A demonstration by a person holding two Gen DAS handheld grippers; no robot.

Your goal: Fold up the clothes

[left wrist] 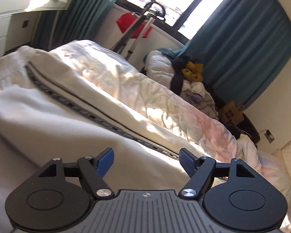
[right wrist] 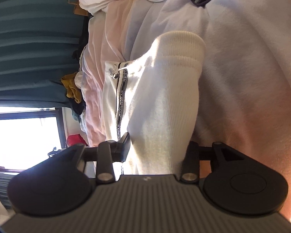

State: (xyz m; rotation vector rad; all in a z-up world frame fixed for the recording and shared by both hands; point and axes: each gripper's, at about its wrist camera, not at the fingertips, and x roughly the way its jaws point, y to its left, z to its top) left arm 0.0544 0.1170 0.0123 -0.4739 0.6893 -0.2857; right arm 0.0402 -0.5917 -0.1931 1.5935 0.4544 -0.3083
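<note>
Lying across the bed [left wrist: 126, 81] is a pair of cream sweatpants [left wrist: 38, 116], thick knit with a ribbed cuff [right wrist: 182, 44] and a dark lettered stripe [left wrist: 83, 108] running down the side seam. They look soft and limp, fairly light, with enough fleece bulk that a fold should stay put rather than slide. Nothing fragile about them, though a drawstring with metal eyelets [right wrist: 114, 73] sits near the waist and could snag.

From the left wrist view, the left gripper [left wrist: 146, 158] hovers over the fabric near the stripe, its blue pads [left wrist: 106, 160] spread wide with nothing between them.

The right gripper [right wrist: 157, 145] has a thick bunch of trouser leg filling the gap between its fingers. One finger [right wrist: 124, 143] shows pressed beside the cloth; the other is hidden behind it, so whether it actually pinches I cannot tell.

I would take hold at the seams or the ribbed bands, where the cloth is doubled and firmer; a pinch in the loose middle would likely gather one layer only and let the leg sag crooked.
</note>
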